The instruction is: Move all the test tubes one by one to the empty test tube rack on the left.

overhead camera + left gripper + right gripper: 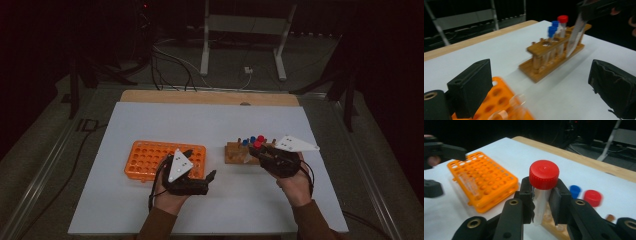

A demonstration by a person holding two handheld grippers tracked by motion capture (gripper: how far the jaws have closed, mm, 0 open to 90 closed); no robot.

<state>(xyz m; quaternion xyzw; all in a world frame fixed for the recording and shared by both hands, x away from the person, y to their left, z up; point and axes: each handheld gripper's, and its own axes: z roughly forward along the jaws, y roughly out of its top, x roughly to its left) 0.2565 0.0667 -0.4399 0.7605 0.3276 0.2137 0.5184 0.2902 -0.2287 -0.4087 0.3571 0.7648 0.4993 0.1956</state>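
Note:
My right gripper (543, 200) is shut on a clear tube with a red cap (544, 173), gripped just under the cap. In the high view this gripper (255, 150) holds the tube (257, 144) over the right part of the wooden tube rack (234, 152). In the left gripper view the held tube (574, 40) hangs tilted beside the wooden rack (549, 50). That rack holds blue-capped tubes (552, 30) and one red-capped tube (562, 18). My left gripper (200, 164) stands open with nothing between its fingers, at the right end of the orange rack (150, 157).
An uncapped clear tube (469, 183) stands in the orange rack (486, 185). A white sheet (210, 125) covers the table, with a wooden edge (210, 96) at the back. Cables and a metal stand (245, 30) lie on the dark floor beyond.

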